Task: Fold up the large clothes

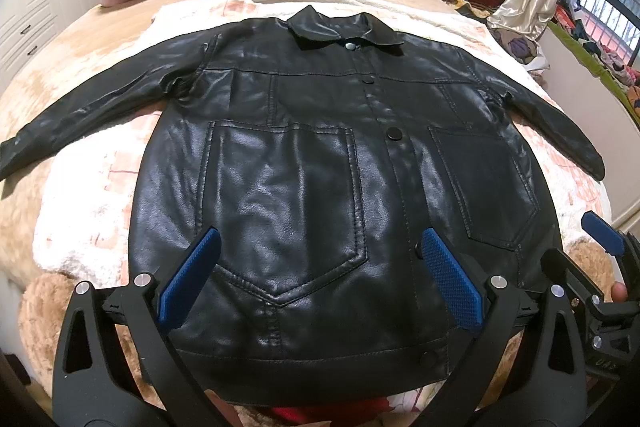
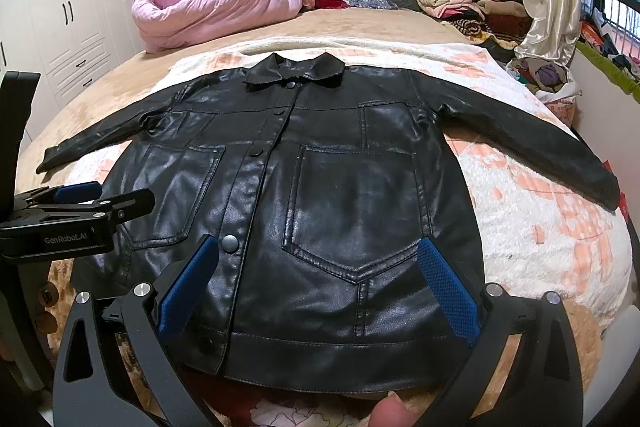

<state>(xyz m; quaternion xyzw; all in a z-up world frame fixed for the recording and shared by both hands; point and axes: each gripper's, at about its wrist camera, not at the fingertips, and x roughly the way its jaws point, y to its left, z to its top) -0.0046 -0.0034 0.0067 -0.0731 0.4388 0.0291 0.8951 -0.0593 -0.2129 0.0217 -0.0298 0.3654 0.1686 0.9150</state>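
I hold both grippers, left gripper (image 1: 316, 277) and right gripper (image 2: 320, 281), jaws apart, above the black jacket (image 1: 320, 187) spread flat on the bed (image 1: 100, 39).

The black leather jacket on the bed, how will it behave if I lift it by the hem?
The jacket looks glossy, so probably slippery in the pads. Its thick seams and pockets suggest weight and some stiffness, likely bending in broad folds. The spread sleeves would probably trail.

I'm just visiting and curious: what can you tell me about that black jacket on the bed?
The black jacket looks like shiny leather. It lies flat, front up, on a fluffy white-and-pink blanket, collar away from the cameras, both sleeves spread sideways. It has a snap-button front, closed, and two big patch pockets. Both grippers hover open above its hem; nothing grips it.
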